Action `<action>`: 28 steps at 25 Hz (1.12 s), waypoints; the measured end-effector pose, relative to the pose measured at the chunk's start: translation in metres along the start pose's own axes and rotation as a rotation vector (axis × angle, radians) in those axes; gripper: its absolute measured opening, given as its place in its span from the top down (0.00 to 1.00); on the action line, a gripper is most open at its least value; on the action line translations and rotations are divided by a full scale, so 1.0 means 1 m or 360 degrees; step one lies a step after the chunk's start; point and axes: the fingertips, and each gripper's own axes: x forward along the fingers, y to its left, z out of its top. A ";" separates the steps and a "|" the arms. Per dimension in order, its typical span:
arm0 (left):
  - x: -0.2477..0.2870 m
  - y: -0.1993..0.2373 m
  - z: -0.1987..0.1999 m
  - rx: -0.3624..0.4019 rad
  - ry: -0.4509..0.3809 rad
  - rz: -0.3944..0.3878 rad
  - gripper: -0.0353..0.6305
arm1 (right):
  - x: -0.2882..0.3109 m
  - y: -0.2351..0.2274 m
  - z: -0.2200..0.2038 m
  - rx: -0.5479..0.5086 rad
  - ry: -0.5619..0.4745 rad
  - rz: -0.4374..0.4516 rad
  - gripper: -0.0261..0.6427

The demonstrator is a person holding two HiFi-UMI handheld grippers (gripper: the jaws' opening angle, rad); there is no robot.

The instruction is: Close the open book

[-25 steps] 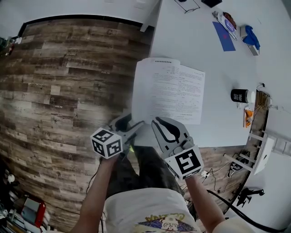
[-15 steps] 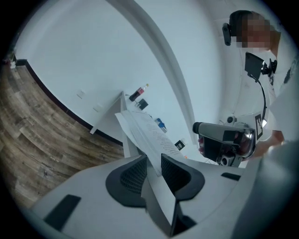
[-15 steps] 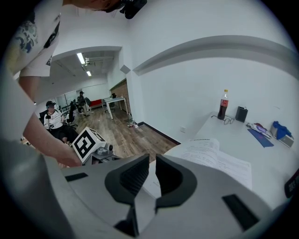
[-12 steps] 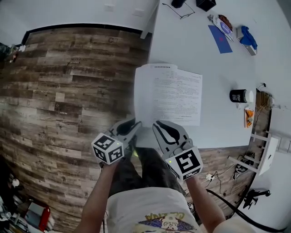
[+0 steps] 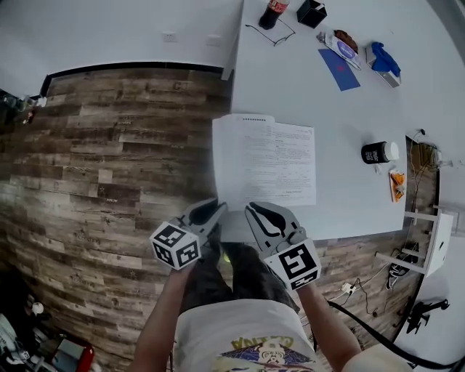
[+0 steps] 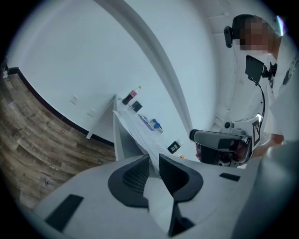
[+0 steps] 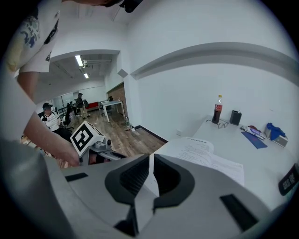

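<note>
The open book [image 5: 265, 163] lies flat on the white table [image 5: 349, 211], showing white printed pages. My left gripper [image 5: 220, 210] is at the book's near left corner. Its jaws have just been closing, and in the left gripper view [image 6: 154, 161] a thin white page [image 6: 135, 128] runs between the pads, which pinch it. My right gripper [image 5: 251, 209] sits just to its right at the book's near edge. In the right gripper view [image 7: 151, 161] the pads stand almost together with a white sheet edge from the book [image 7: 205, 156] between them.
A cola bottle [image 5: 274, 13], a black box [image 5: 311, 11] and glasses [image 5: 272, 34] stand at the table's far end. A blue card [image 5: 338, 70], a blue bundle [image 5: 383, 59] and a black cup [image 5: 379, 152] lie to the right. Wood floor [image 5: 109, 160] lies to the left.
The left gripper's jaws went from wide open to closed on the book's near left corner. Both grippers have lifted slightly; the right one keeps its grip.
</note>
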 end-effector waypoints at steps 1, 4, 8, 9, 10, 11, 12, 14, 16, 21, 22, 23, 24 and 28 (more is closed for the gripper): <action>-0.001 -0.002 0.002 0.0008 0.0004 0.0001 0.84 | -0.001 0.001 0.002 0.0005 -0.0006 -0.0001 0.92; -0.004 -0.010 0.006 0.0013 0.0013 0.0014 0.84 | -0.007 0.002 0.006 0.0026 -0.0025 0.0001 0.92; -0.005 -0.023 0.012 0.0026 0.0028 0.0021 0.84 | -0.017 0.001 0.012 0.0035 -0.0051 -0.0011 0.92; -0.003 -0.027 0.013 0.0037 0.0037 0.0017 0.84 | -0.019 -0.001 0.012 0.0039 -0.0051 -0.0010 0.92; -0.001 -0.031 0.015 0.0053 0.0048 0.0011 0.84 | -0.021 -0.002 0.011 0.0043 -0.0053 -0.0007 0.92; 0.002 -0.035 0.016 0.0072 0.0059 0.0005 0.84 | -0.023 -0.003 0.011 0.0050 -0.0059 -0.0001 0.92; 0.004 -0.039 0.017 0.0090 0.0071 -0.0001 0.85 | -0.026 -0.004 0.011 0.0058 -0.0066 0.0002 0.92; 0.007 -0.045 0.019 0.0109 0.0086 -0.0008 0.85 | -0.032 -0.005 0.010 0.0074 -0.0074 0.0000 0.92; 0.009 -0.051 0.021 0.0119 0.0096 -0.0011 0.85 | -0.040 -0.006 0.009 0.0095 -0.0071 -0.0008 0.92; 0.012 -0.065 0.028 0.0156 0.0124 -0.0006 0.86 | -0.057 -0.015 0.004 0.0141 -0.0081 -0.0036 0.92; 0.013 -0.067 0.030 0.0168 0.0132 0.0000 0.86 | -0.061 -0.019 0.003 0.0151 -0.0087 -0.0041 0.92; 0.016 -0.069 0.032 0.0181 0.0141 0.0007 0.86 | -0.064 -0.023 0.002 0.0160 -0.0094 -0.0045 0.92; 0.018 -0.072 0.033 0.0196 0.0150 0.0014 0.86 | -0.068 -0.026 0.001 0.0171 -0.0098 -0.0049 0.92; 0.023 -0.087 0.034 0.0246 0.0197 0.0027 0.86 | -0.083 -0.036 -0.001 0.0210 -0.0109 -0.0053 0.92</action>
